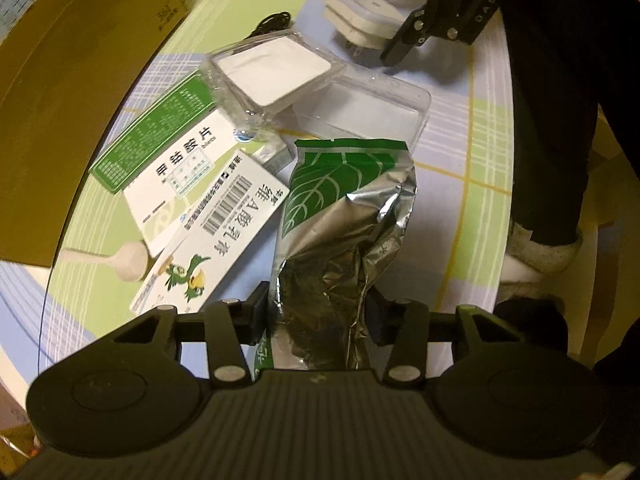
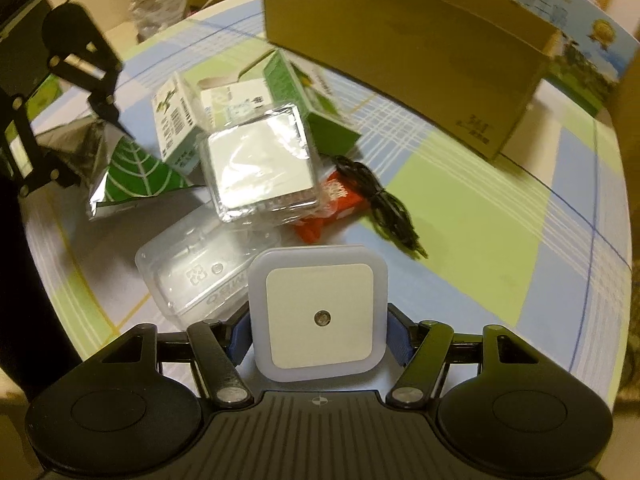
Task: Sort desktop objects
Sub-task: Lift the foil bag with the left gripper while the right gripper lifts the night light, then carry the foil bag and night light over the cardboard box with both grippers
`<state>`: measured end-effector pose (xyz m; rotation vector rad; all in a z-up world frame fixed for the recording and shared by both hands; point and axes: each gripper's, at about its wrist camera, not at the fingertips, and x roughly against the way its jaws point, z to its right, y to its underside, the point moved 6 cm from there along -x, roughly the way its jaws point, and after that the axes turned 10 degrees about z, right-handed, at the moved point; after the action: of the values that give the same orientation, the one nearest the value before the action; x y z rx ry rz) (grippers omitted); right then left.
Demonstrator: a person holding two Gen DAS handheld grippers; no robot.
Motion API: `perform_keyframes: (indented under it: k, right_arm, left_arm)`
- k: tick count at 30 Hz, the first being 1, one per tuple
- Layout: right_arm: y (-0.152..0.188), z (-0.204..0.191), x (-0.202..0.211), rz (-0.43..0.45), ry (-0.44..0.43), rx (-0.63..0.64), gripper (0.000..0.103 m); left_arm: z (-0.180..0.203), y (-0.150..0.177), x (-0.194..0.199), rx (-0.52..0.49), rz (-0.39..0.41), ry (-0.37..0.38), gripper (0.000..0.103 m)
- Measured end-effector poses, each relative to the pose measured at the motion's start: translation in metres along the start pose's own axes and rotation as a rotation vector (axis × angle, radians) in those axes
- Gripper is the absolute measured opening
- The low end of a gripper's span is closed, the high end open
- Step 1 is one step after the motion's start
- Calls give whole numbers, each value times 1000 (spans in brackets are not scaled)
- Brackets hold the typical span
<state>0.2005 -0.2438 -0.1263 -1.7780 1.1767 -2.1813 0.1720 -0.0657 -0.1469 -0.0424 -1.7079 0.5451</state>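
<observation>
My left gripper [image 1: 318,314] is shut on the lower end of a crumpled silver foil bag [image 1: 344,208] with a green leaf print, and the bag stands out ahead of the fingers. In the right wrist view that bag [image 2: 132,176] shows at the left with the left gripper [image 2: 76,144] on it. My right gripper [image 2: 320,336] is shut on a white square plug-in night light [image 2: 320,316], held just above the table. From the left wrist view, the same night light [image 1: 360,12] and right gripper [image 1: 404,40] are at the far side.
A pile lies on the checked tablecloth [image 2: 460,200]: two medicine boxes [image 1: 168,152] [image 1: 208,240], a packaged night light [image 2: 260,168], an empty clear clamshell [image 2: 192,276], a red packet [image 2: 336,204], a black cable [image 2: 380,204], a white spoon [image 1: 124,260]. A cardboard box [image 2: 400,48] stands behind. A person's leg [image 1: 552,120] is beside the table.
</observation>
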Motion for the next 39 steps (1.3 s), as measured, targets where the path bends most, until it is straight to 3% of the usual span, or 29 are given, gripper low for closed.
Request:
perform_keyframes:
  k: [19,32,39]
  right_arm:
    - [-6,-2,50,81,39,-96,63]
    - [-23,-13,73,150,44,-127,63]
    - [-37,-12,85,186,57,-143,63]
  left_arm:
    - [24,-24,60,101,1,-104,42]
    - [12,-48,86,357,38,-212,42]
    - [8,-60,99,419,64,-261,42]
